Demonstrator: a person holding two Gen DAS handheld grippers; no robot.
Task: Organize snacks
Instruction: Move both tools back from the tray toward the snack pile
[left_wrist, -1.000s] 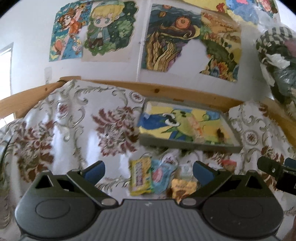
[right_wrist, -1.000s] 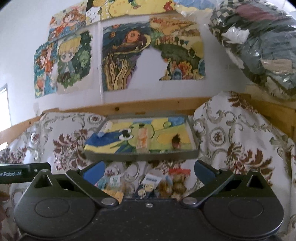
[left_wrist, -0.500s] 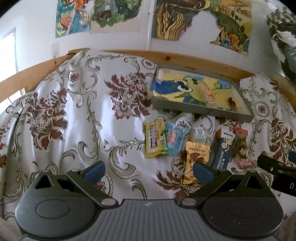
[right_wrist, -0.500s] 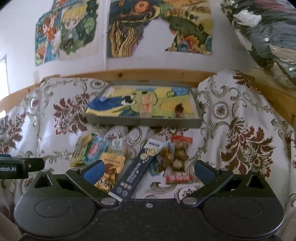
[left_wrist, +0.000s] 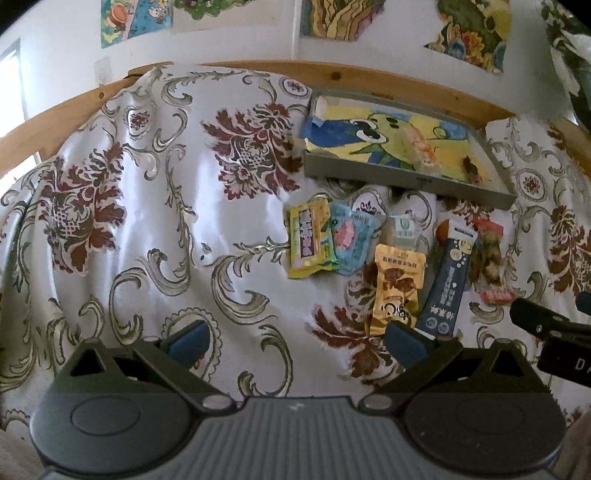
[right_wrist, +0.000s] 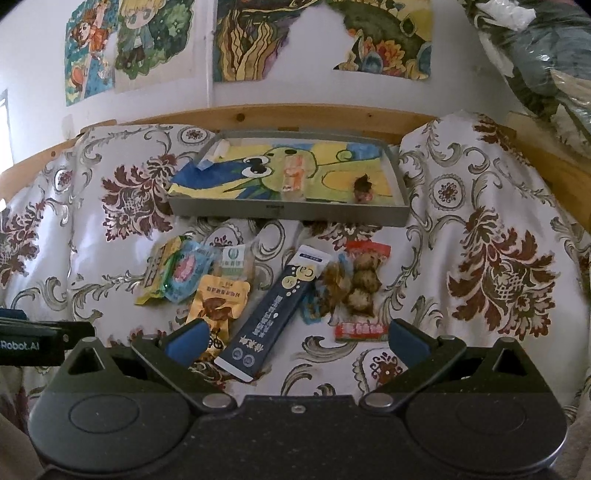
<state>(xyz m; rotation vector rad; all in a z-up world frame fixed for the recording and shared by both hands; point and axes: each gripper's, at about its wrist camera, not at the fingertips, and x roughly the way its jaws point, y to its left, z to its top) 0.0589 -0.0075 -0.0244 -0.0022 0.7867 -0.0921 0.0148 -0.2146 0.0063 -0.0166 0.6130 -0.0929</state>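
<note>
Lying on a white cloth (right_wrist: 436, 258) with dark red flowers and grey scrolls, the snacks form a loose row just in front of a shallow grey tray (right_wrist: 288, 211). At the left end a yellow packet (left_wrist: 308, 238) lies partly under a light blue packet (left_wrist: 351, 240). Next comes a small clear packet with a green and white label (right_wrist: 234, 263), and nearer the camera an orange packet (right_wrist: 218, 301) touches its lower edge. A long dark blue stick pack (right_wrist: 273, 314) lies tilted, its white end toward the tray. Just beside it on the right are a small crinkled wrapper (right_wrist: 330, 286) and a clear red-edged pack of round brown balls (right_wrist: 364, 286).

Inside the tray (its floor is covered by a cartoon picture) lie a white wrapper at the far left corner (right_wrist: 218, 153), an orange and white packet near the middle (right_wrist: 293, 175) and a small dark piece to the right (right_wrist: 362, 186).

The left gripper (left_wrist: 295, 338) hovers over bare cloth left of the row, jaws wide apart and holding nothing. The right gripper (right_wrist: 293, 338) is likewise spread and empty, above the near end of the stick pack.
</note>
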